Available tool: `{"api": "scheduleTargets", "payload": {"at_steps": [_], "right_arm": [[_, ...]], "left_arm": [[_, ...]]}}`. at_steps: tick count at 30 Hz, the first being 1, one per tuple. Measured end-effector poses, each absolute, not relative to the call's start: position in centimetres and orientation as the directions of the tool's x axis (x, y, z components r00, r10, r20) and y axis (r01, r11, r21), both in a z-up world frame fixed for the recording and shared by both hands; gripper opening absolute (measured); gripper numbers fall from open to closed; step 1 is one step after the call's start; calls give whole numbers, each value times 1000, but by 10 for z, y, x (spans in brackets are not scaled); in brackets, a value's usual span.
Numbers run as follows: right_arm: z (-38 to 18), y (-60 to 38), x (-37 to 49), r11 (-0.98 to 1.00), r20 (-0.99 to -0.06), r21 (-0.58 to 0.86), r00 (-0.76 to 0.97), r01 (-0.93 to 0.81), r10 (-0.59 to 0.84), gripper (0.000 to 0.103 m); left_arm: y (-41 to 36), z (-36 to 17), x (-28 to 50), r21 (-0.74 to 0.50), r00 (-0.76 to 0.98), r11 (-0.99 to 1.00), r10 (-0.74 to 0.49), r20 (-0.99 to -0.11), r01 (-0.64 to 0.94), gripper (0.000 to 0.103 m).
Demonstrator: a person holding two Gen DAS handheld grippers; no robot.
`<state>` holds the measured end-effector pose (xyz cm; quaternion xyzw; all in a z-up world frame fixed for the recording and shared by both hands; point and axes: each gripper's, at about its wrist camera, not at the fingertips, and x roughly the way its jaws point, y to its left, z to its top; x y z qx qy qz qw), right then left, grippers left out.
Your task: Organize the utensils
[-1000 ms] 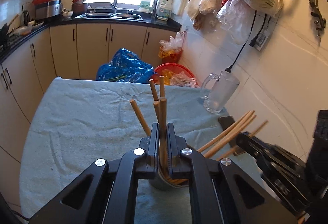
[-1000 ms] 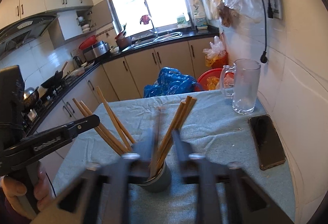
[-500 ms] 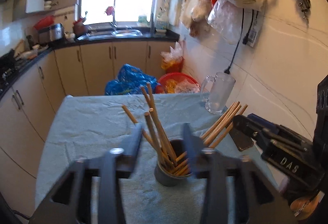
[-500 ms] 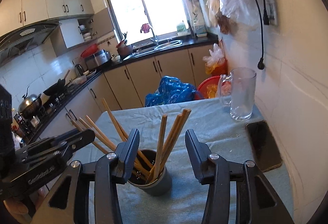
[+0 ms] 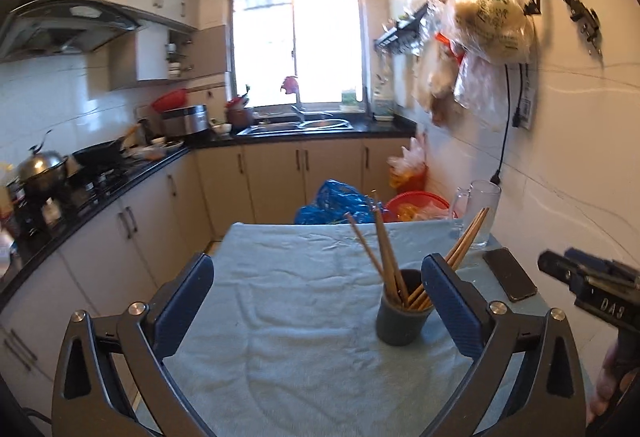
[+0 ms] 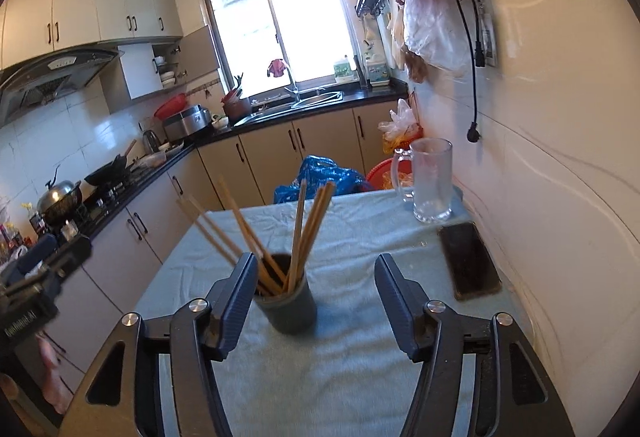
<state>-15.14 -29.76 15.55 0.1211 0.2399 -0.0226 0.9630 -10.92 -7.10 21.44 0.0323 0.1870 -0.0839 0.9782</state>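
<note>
Two grippers hang empty over the tabletop (image 5: 304, 369), jaws opening: left gripper (image 5: 318, 291) spread wide, right gripper (image 6: 316, 287) less so. Chopsticks (image 6: 298, 237) stand in the cup (image 6: 290, 311), seemingly untouched.

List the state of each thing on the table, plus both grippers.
chopsticks: standing loose in the cup, leaning apart.
cup: upright on the cloth.
glass mug: upright, empty.
phone: lying flat, screen dark.
left gripper: jaws opening, nothing held.
right gripper: jaws opening, nothing held.
</note>
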Motion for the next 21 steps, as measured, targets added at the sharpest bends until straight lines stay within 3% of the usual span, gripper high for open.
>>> {"api": "scheduleTargets", "payload": {"at_steps": [10,15,21], "right_arm": [[129,-263,-224,987,-471,94,879,134,-74,76],[110,-254,-241,982,-483,93,870,165,-101,77],[96,-255,-256,966,-481,121,864,230,-146,78]], "left_arm": [[-37,198,-174,-87,925,987,-160,-344,138,103],[-46,178,-193,-59,932,990,-140,-333,128,103],[-57,148,-197,-31,895,987,-153,-419,155,103]]}}
